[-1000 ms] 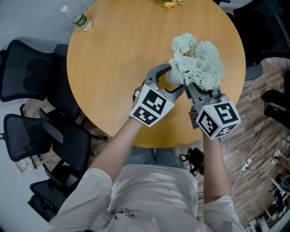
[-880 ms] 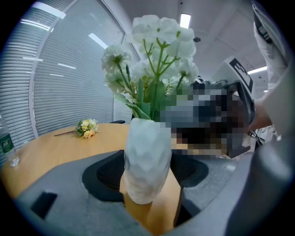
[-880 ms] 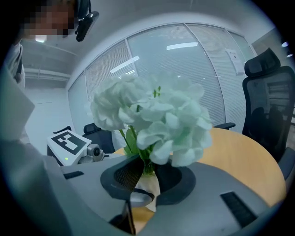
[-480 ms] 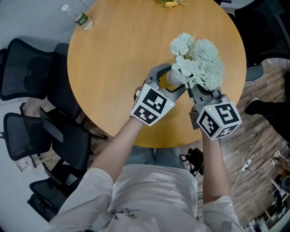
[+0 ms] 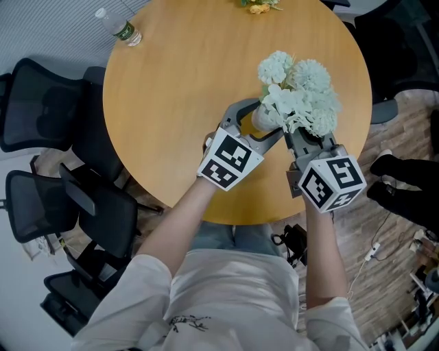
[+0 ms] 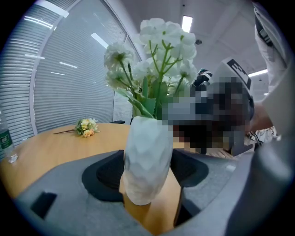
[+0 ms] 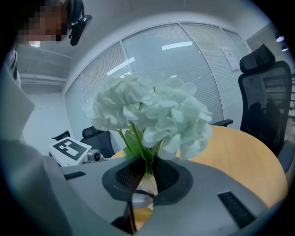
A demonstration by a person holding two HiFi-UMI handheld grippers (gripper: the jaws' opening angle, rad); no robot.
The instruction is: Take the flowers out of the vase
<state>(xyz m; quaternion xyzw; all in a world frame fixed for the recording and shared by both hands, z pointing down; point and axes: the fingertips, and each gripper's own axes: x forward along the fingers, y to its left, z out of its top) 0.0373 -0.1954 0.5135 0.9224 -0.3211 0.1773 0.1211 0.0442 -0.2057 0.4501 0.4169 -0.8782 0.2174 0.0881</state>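
From the head view you see both tools meeting over the near right part of the round tabletop (image 5: pixel 171 89), but the blooms of the flowers (image 5: pixel 302 96) cover the spot where the right gripper (image 5: pixel 302 136) meets them. The right gripper view shows that spot: its jaws have just been closing, and they are now clenched on the green stems (image 7: pixel 148 162) just above the mouth of the vase (image 6: pixel 147 156), with the white heads spreading above. The left gripper view gives you what the head view only hints at: the left gripper (image 5: pixel 260 122) has its dark pads pressed against both sides of the white faceted vase, low on its body, so that side is grasping the vase. The flowers are not yet out; their stems run down into the vase. Whether the vase's base touches the wood, no view settles. For room, the wide bare wood lies to your left and ahead of the vase, while the tabletop's rim curves close on your right and near side. A water bottle (image 5: pixel 120 29) lies at the far left rim and a small bouquet (image 5: pixel 259 5) at the far rim, both well apart from your grippers. Black office chairs (image 5: pixel 41 110) crowd the left edge.
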